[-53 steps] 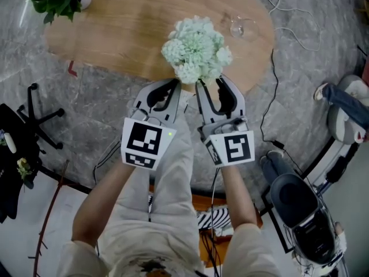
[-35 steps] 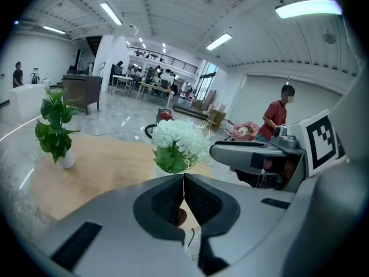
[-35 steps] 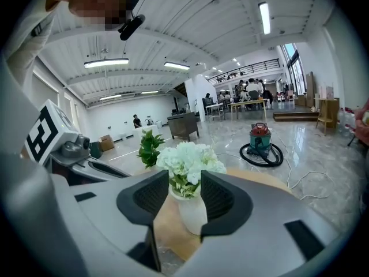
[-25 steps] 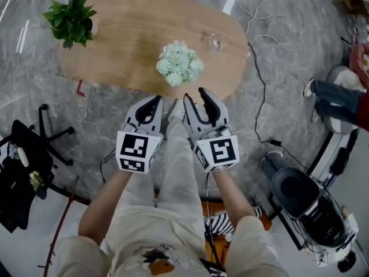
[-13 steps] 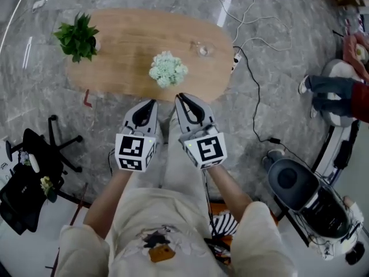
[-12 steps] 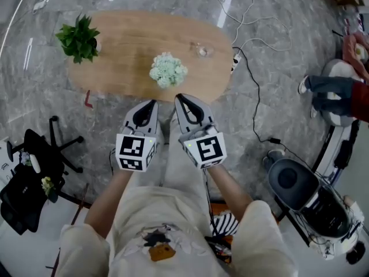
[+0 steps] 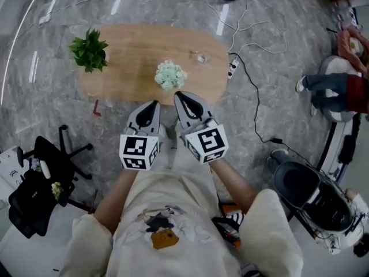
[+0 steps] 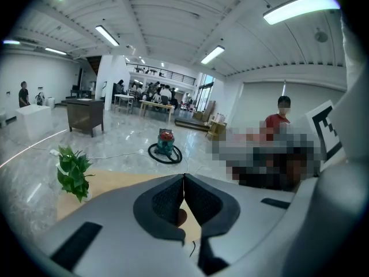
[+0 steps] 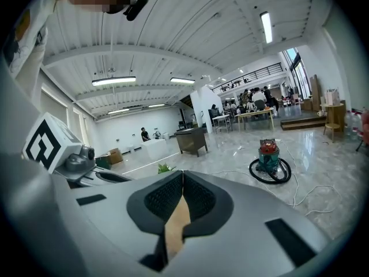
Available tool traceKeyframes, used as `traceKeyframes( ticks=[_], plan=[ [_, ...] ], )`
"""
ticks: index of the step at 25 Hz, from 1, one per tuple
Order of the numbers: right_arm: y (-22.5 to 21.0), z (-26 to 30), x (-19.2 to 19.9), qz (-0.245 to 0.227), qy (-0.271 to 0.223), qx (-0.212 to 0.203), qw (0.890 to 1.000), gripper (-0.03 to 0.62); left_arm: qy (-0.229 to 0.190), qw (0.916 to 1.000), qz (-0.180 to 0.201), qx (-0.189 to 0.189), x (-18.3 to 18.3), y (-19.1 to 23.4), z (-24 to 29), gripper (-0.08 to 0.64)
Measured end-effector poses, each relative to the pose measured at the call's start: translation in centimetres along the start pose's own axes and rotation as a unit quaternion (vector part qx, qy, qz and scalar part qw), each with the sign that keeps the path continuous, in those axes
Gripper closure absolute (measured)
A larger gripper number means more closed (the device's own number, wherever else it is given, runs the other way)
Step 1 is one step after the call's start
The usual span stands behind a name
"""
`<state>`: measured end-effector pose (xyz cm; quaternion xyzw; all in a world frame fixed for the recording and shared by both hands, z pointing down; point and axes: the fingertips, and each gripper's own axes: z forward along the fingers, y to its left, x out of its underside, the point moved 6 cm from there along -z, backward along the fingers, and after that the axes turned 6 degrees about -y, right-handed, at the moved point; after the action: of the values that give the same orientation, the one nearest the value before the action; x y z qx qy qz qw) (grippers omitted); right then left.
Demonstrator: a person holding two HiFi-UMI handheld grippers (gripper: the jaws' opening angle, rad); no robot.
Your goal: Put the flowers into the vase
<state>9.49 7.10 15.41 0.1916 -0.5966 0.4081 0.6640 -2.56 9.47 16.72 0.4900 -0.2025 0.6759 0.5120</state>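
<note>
- oval wooden table (image 7: 132, 45): stands on the grey stone floor (image 7: 34, 114), ahead of both grippers.
- right gripper (image 7: 179, 94): its jaws have just been closing and meet tip to tip, with nothing between them. It is held above the table's near edge and points toward it.
- left gripper (image 7: 153, 103): jaws pressed together and empty, just beside its partner.
- potted plant (image 7: 89, 49): at the table's left end.
- flowers (image 7: 170, 75): a pale green-white bunch standing upright near the table's near edge. The stems run straight down under the blooms, and any vase is hidden beneath them. The bunch lies ahead of and below both sets of tips, with the right gripper nearer. The placement looks finished.
- clear glass (image 7: 200, 56): to the right of the flowers and apart from them.
</note>
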Motion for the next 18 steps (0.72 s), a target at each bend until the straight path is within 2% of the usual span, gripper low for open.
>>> traceKeyframes(
  ticks=[6, 10, 18],
  plan=[
    [2.5, -2.0, -3.5, 0.033, -0.017, 0.003, 0.999, 0.584, -0.017, 0.9998, -0.008, 0.006, -2.8, -0.7, -3.8, 0.551],
    [3.2, -3.6, -4.3, 0.033, -0.017, 0.002, 0.999, 0.584, -0.031, 0.9991, -0.027, 0.006, -4.2, -1.6, -5.5, 0.551],
    [3.6, -5.2, -6.6, 0.022, -0.04, 0.051, 0.998, 0.586, -0.071, 0.9974, 0.001, 0.005, -6.7, -3.2, -8.2, 0.551]
  ],
)
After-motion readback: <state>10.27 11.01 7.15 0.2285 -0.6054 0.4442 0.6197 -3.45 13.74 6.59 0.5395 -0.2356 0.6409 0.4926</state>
